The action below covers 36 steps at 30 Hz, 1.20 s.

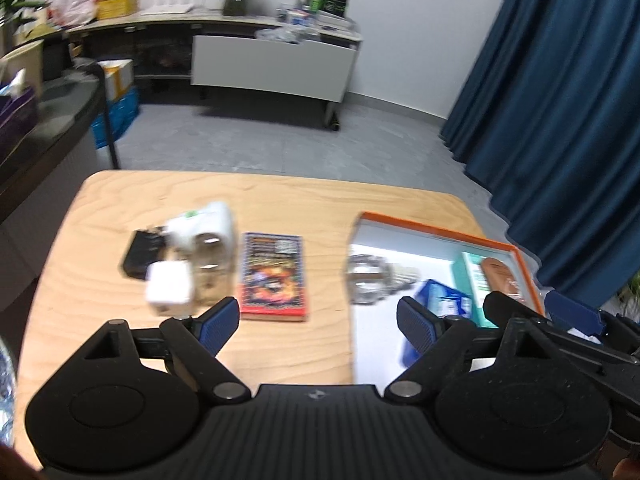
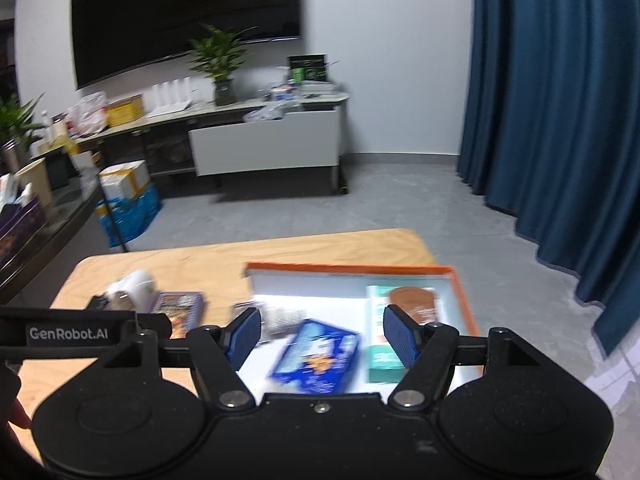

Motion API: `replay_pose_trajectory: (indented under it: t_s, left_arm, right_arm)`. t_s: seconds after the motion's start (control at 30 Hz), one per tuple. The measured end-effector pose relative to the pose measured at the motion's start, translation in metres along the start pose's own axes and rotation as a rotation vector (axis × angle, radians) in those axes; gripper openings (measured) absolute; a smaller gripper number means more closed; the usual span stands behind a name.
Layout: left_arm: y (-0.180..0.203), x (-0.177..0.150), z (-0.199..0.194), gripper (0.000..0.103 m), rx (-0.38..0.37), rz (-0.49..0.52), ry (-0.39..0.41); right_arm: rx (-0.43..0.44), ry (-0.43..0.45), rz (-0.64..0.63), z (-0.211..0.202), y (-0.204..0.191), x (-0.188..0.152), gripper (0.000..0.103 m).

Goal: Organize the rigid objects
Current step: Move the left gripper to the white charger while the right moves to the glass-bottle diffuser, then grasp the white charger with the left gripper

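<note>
Left wrist view: red book [image 1: 275, 276] lies flat, long axis running away from camera; left gripper [image 1: 318, 326] and right gripper [image 2: 322, 340] both agape, empty.

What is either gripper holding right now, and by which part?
Nothing. The left gripper stands open over the wooden table with nothing between its pads. The right gripper is open above the orange-rimmed tray, gripping nothing.
</note>
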State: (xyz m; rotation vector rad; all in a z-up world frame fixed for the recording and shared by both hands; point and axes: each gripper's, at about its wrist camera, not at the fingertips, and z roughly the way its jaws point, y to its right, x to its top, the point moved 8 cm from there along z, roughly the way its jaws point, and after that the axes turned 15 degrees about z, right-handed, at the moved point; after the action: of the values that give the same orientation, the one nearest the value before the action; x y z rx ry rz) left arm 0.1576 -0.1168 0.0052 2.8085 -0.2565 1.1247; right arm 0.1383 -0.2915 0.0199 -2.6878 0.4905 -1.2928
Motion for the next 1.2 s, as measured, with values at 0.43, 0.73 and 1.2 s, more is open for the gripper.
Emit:
replay_pose_trajectory:
  t_s: [0.43, 0.73, 1.2]
  left_arm:
    - [-0.086, -0.041, 0.019, 0.089, 0.129, -0.139, -0.078]
    - [-0.101, -0.036, 0.051, 0.088, 0.166, -0.124, -0.076]
    - [-0.095, -0.022, 0.077, 0.05, 0.209, 0.057, -0.037]
  right_arm:
    - [0.072, -0.055, -0.086, 0.005, -0.051, -0.033, 0.08]
    - [0.075, -0.067, -0.067, 0.012, -0.045, -0.038, 0.08]
    - [0.068, -0.072, -0.02, 0.021, -0.03, -0.035, 0.08]
